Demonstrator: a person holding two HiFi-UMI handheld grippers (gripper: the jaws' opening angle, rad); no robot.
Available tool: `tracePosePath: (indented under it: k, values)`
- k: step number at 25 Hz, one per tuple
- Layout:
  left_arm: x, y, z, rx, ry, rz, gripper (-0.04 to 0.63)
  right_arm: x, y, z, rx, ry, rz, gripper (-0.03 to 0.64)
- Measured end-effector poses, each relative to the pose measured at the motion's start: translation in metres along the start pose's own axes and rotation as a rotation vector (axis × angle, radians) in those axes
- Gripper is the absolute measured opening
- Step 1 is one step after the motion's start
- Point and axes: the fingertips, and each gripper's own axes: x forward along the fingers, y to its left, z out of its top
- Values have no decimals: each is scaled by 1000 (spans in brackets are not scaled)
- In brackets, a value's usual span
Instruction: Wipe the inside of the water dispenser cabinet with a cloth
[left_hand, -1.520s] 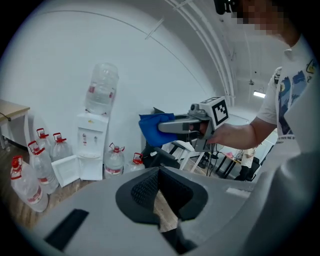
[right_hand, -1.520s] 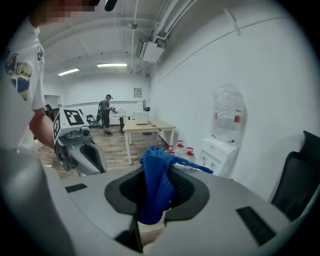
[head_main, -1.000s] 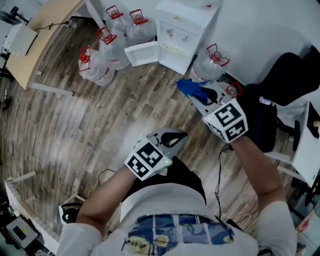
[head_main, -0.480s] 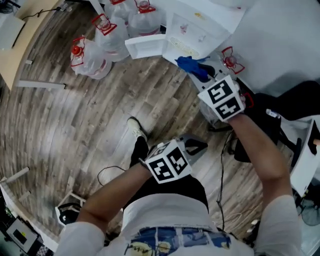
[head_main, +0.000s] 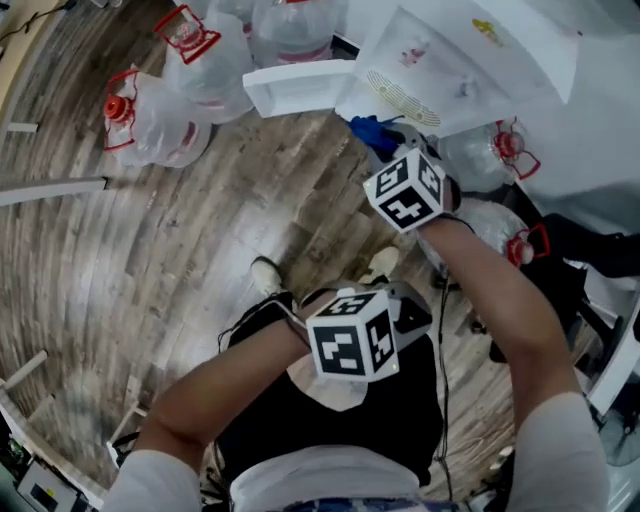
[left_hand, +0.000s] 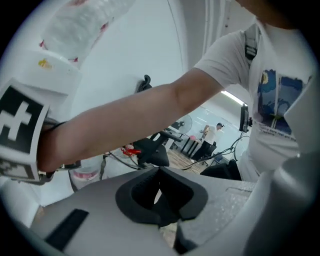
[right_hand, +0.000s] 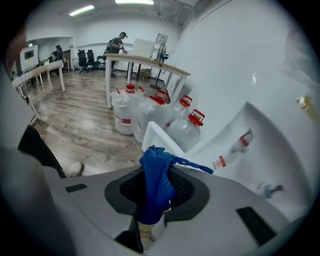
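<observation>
Right gripper clamps a blue cloth, held near the white water dispenser at one o'clock, whose cabinet door stands open; left gripper is closed on nothing, at six o'clock; seemingly the approach step; next, lower the cloth into the cabinet.

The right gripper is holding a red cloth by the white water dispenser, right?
Not red. The right gripper view shows the right gripper shut on a blue mesh cloth. The rest is right: it is by the white water dispenser.
</observation>
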Motion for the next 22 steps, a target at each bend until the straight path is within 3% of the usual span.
tracePosePath:
  k: [4, 7, 11, 16, 22]
  values:
    - [31, 42, -42, 16, -37, -51, 0, 97, 5, -56, -34, 13, -65, 84]
    - [50, 81, -77, 11, -73, -80, 0, 164, -7, -105, 8, 11, -142, 84]
    - [67, 133, -126, 29, -50, -109, 0, 234, -30, -160, 119, 0, -257, 84]
    - [77, 185, -157, 35, -60, -173, 0, 298, -69, -216, 305, -14, -425, 83]
    - [80, 242, -201, 73, -41, -198, 0, 355, -129, -234, 584, -157, -607, 84]
